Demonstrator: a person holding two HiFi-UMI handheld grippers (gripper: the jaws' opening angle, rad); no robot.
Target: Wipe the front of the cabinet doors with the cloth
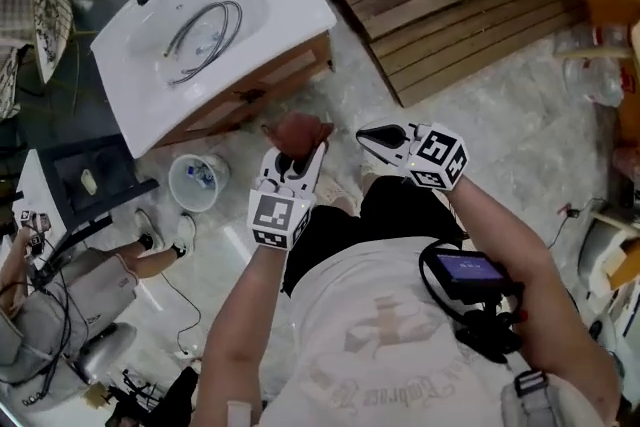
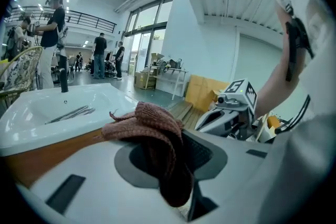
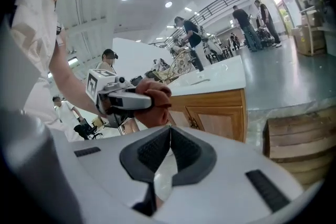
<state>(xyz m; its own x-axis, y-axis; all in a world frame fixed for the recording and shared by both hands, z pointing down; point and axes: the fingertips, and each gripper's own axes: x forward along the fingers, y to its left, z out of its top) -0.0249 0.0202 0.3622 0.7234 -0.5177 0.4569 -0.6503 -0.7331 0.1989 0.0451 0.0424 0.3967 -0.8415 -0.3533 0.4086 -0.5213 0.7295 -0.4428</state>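
Note:
My left gripper is shut on a reddish-brown knitted cloth, which bunches over its jaws. It hangs a short way in front of the wooden cabinet doors under a white sink top. The right gripper floats beside the left one, jaws shut with nothing between them. In the right gripper view the cloth and the left gripper show ahead of the cabinet's panelled doors.
A wooden pallet lies on the floor right of the cabinet. A white bucket stands by the cabinet's left corner. A seated person's legs and cables lie at the left. Other people stand in the hall behind.

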